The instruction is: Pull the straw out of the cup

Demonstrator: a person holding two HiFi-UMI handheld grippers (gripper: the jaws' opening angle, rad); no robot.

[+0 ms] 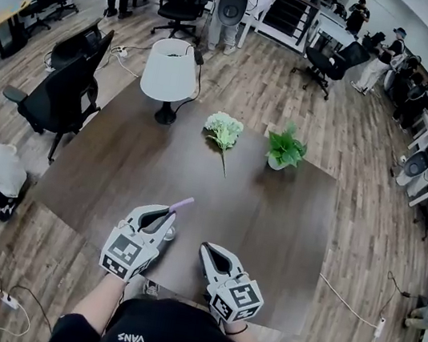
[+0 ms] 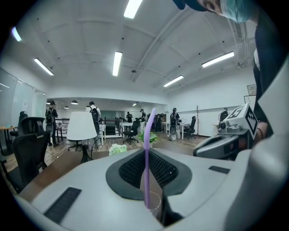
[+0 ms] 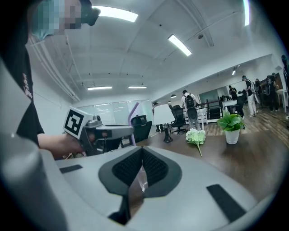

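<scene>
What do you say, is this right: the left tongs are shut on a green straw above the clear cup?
One thing is wrong: the straw is purple, not green. The left gripper view shows the left tongs shut on this purple straw above the clear cup.

A: What sort of place is this?

B: An open-plan office. Black swivel chairs (image 1: 69,89) stand about on a wood-plank floor (image 1: 364,151), and white work desks (image 1: 334,34) line the far side.

A: What else shows it?

B: Long strip lights (image 2: 117,63) in a white ceiling, and people (image 1: 376,62) standing at the far right. A cable with a power strip (image 1: 379,325) trails on the floor at the near right. There is also a dark desk (image 1: 287,219) with a table lamp (image 1: 169,73) and a potted plant (image 1: 285,150).
</scene>
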